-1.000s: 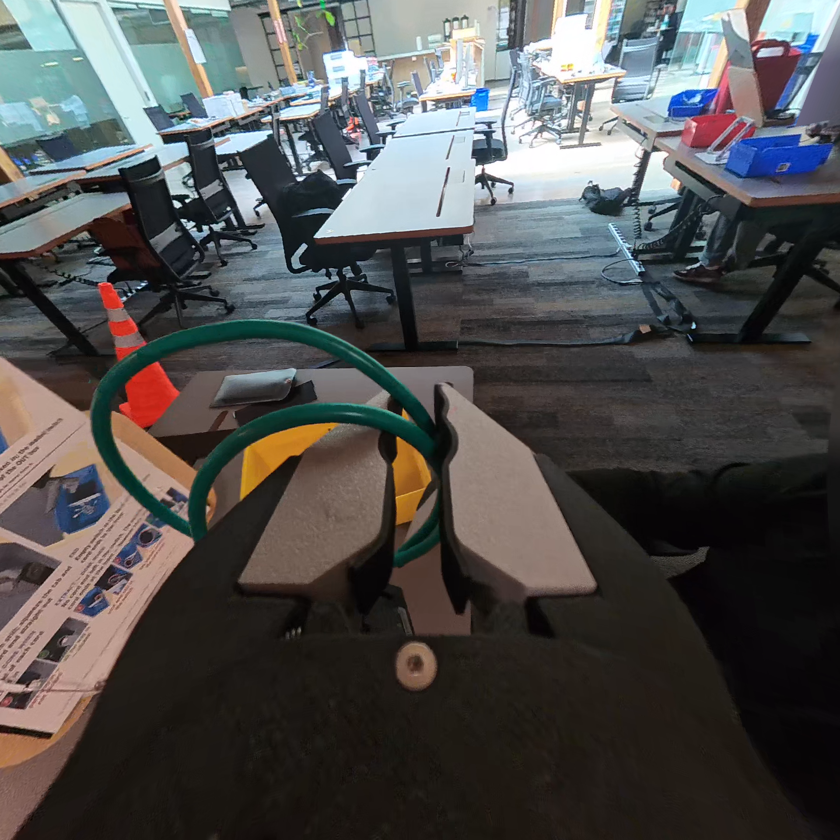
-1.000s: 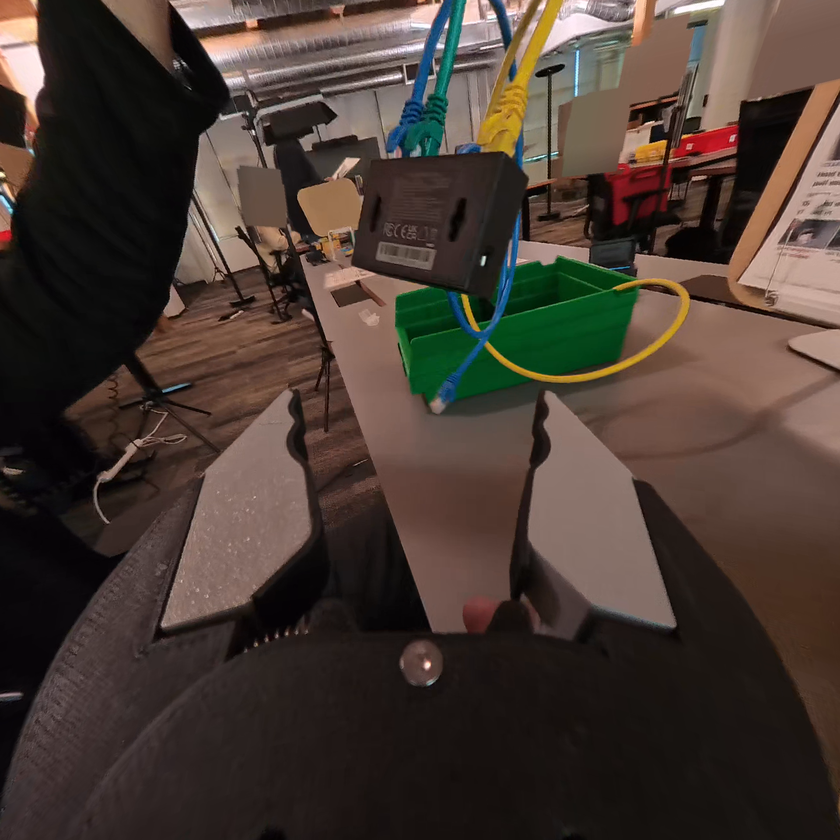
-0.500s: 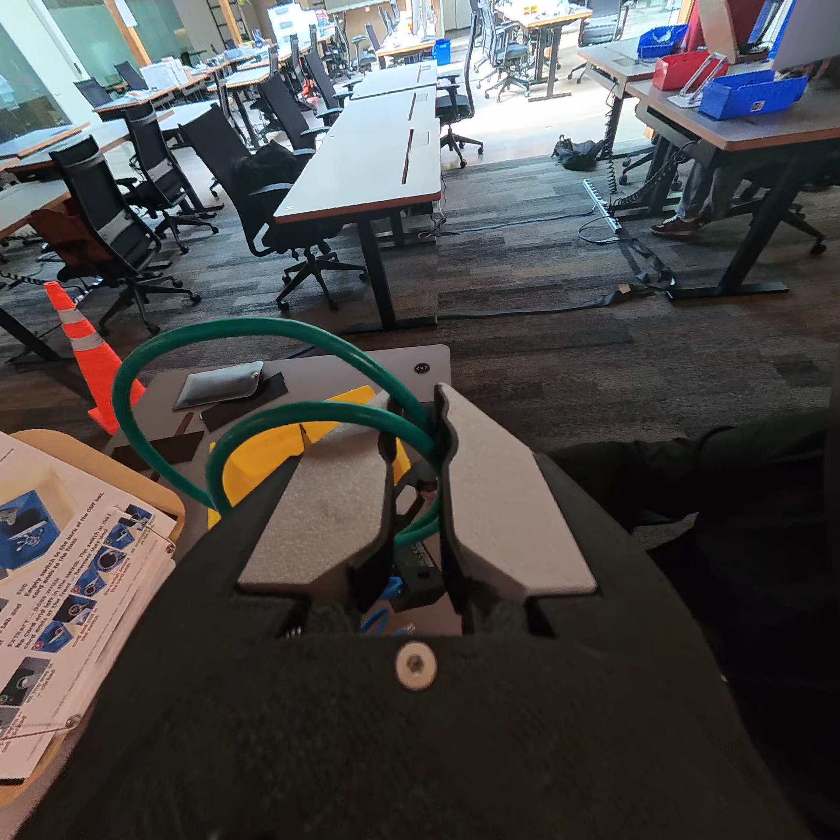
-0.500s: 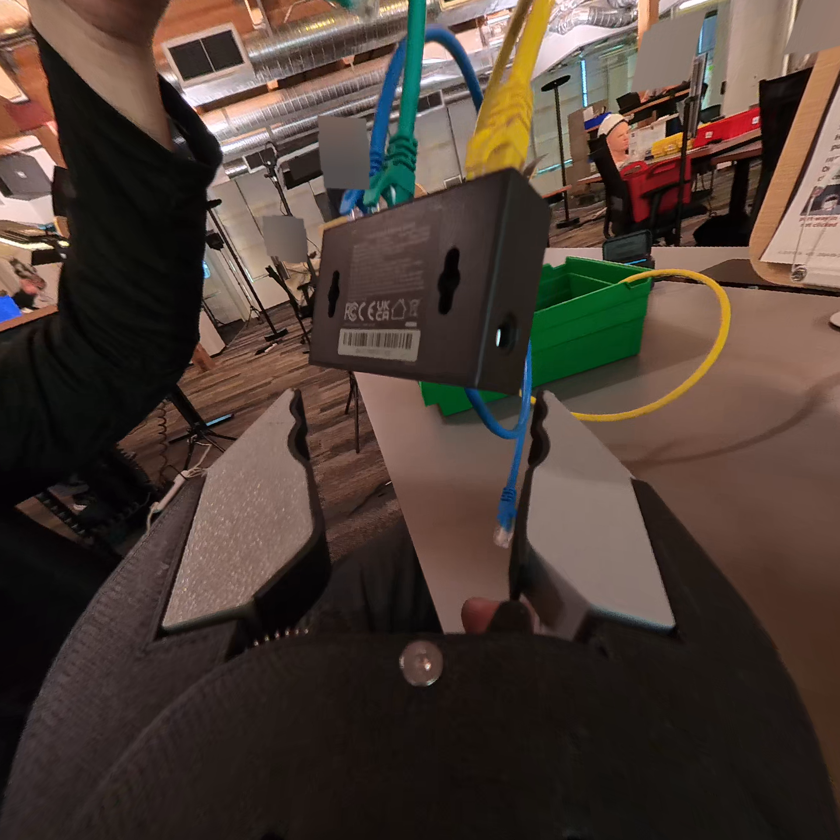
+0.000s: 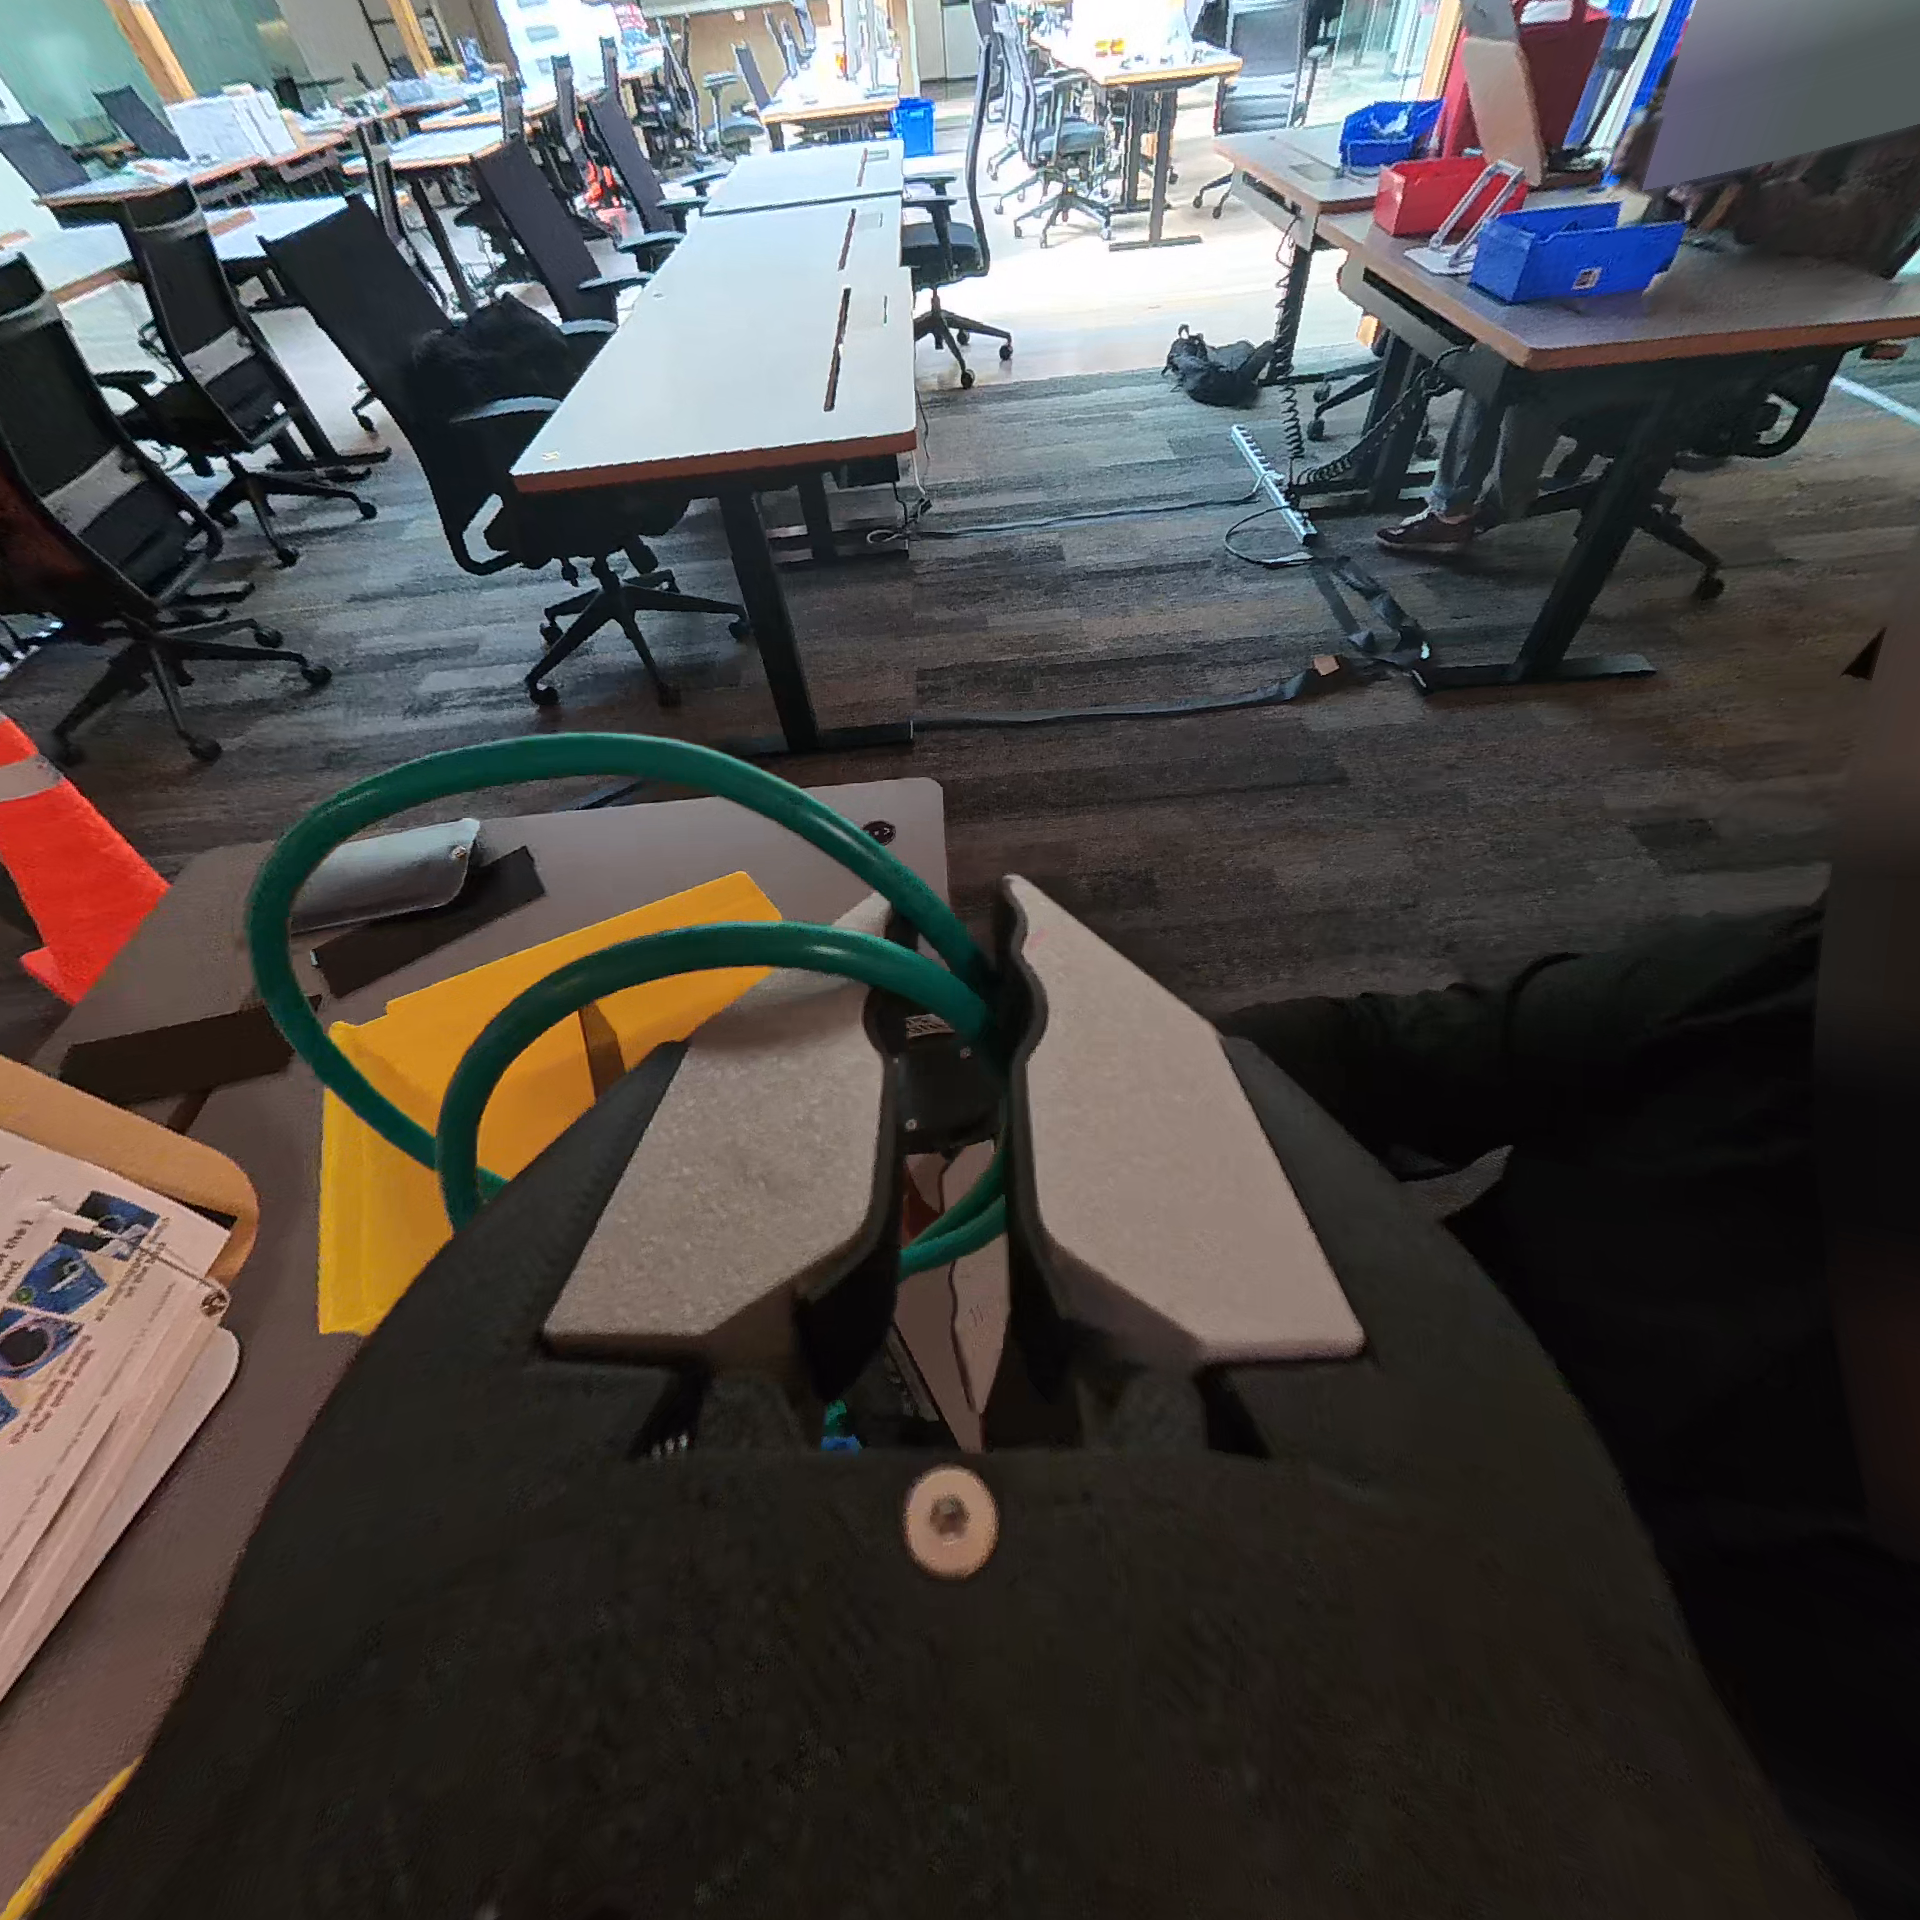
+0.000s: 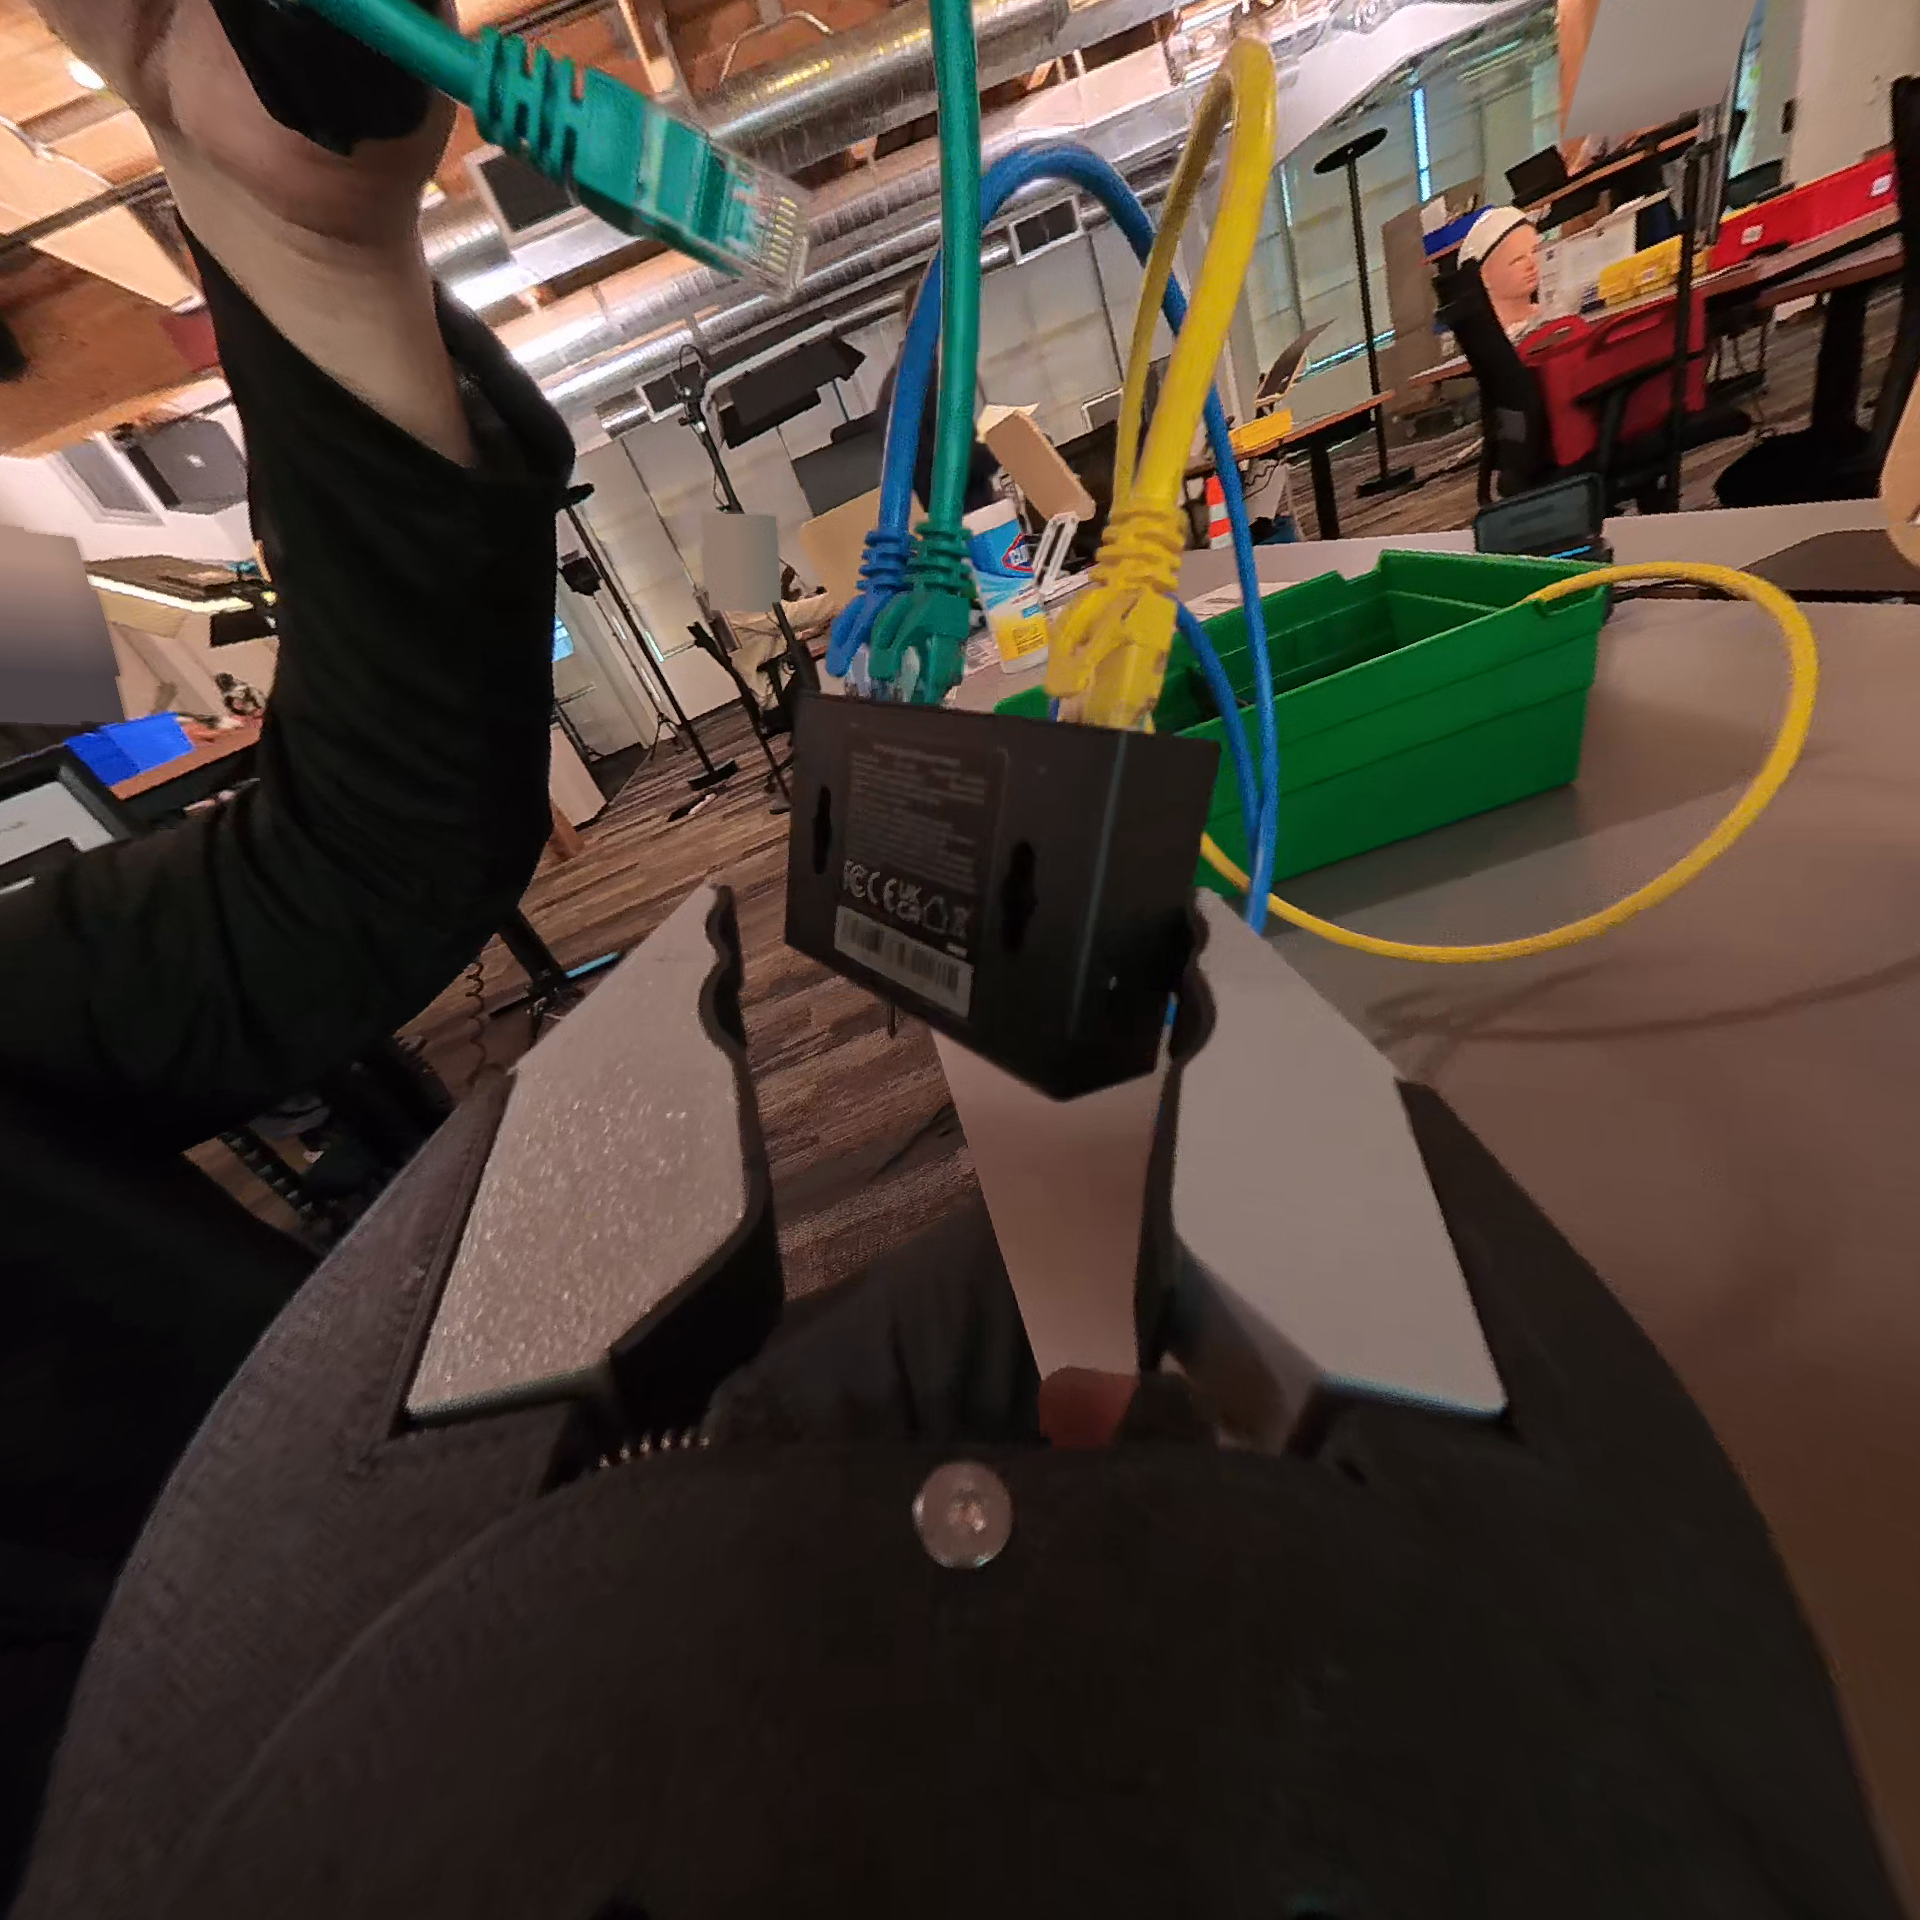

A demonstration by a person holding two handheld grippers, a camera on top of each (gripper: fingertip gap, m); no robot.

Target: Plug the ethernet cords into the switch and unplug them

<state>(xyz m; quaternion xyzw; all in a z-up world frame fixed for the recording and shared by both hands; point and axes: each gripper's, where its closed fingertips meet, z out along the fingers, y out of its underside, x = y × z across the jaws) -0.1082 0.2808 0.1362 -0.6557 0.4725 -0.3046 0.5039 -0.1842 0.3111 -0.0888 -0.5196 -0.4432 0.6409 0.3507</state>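
Currently: left gripper clamping green ethernet cord; right gripper gaping around dangling black switch; green bin contents unclear.

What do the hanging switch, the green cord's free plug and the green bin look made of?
Switch: probably matte black metal or plastic; crisp edges, keyhole slots. Free plug: clear hard plastic, contacts showing through, ribbed green boot behind. Green bin: smooth moulded plastic, slight sheen.

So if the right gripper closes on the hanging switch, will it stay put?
Probably not: the switch hangs tilted off the green cord, so it may swing or twist. It looks light and smooth-sided, so it may slip between the right gripper's open fingers.
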